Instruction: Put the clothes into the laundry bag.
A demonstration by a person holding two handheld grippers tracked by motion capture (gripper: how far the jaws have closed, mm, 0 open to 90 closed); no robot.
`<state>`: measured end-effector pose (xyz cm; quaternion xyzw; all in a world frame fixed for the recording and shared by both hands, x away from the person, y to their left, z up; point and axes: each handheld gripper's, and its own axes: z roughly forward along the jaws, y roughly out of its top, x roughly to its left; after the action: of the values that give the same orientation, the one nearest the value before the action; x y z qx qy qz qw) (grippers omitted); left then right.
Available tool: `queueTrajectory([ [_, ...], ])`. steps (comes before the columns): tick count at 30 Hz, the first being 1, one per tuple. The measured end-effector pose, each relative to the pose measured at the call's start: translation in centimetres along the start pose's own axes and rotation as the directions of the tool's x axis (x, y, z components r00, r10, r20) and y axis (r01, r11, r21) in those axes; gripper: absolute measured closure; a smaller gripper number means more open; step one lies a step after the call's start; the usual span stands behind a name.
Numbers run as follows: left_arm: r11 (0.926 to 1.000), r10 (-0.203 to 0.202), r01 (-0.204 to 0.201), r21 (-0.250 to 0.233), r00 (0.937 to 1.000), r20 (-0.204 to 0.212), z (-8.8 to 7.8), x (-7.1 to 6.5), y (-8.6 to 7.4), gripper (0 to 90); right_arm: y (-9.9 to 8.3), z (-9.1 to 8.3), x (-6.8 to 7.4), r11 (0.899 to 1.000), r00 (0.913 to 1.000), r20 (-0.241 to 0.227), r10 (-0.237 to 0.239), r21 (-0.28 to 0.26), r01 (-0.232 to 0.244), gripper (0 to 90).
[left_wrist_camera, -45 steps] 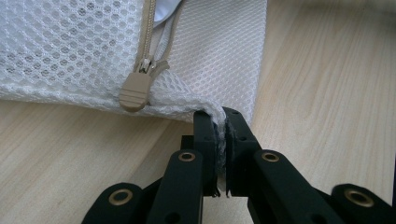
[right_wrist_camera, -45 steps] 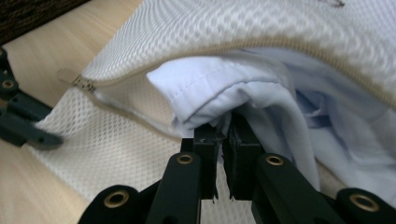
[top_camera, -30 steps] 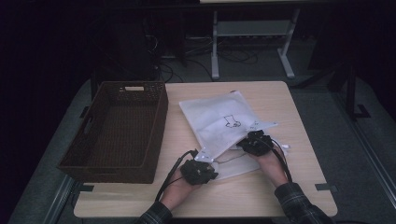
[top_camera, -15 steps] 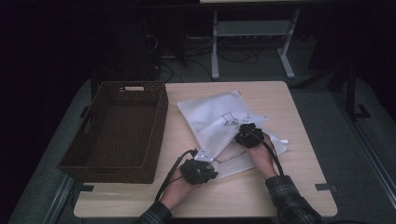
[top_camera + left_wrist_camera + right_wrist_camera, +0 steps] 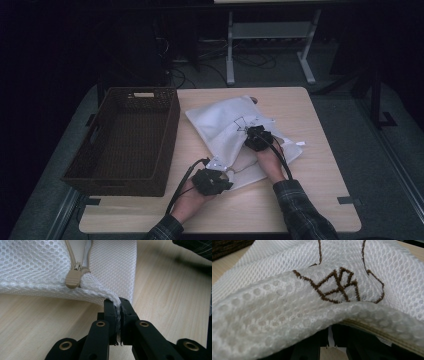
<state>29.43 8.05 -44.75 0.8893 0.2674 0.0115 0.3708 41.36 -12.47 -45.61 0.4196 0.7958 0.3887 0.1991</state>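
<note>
White mesh zip bag, brown embroidery, rumpled on table, apparently part-folded

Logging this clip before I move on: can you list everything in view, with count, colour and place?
mesh bag: one, white with brown stitched design, centre of the table, right of the basket
zipper pull: one, beige, on the bag's zip by the corner that the left jaws pinch
basket: one, dark brown wicker, left side of the table
table: one, light wood
metal frame: one, pale grey, on the floor beyond the table
left gripper: one, black, near edge of the table, jaws shut on a bag corner
right gripper: one, black, on the bag's upper layer, mesh draped over its jaws
forearms: two, dark plaid sleeves, entering from the bottom
</note>
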Motion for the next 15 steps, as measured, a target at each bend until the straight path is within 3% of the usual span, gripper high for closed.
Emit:
queueTrajectory([
  [5,1.0,0.001,-0.001,-0.003,0.9999,-0.014,-0.2,0.3,-0.2,85.5,0.2,-0.1,0.2,1.0,0.9995,-0.032,-0.005,0.008,0.006,80.0],
  [9,1.0,0.003,-0.003,-0.005,0.9999,-0.016,-0.3,0.4,-0.3,85.4,-0.1,-1.5,0.0,1.0,0.9962,-0.085,-0.017,0.021,0.019,68.3],
  [15,1.0,0.003,-0.003,-0.006,0.9997,-0.023,-0.4,0.4,-0.3,85.3,-0.7,-3.7,-0.7,0.998,0.9912,-0.128,-0.034,0.057,0.041,55.1],
])
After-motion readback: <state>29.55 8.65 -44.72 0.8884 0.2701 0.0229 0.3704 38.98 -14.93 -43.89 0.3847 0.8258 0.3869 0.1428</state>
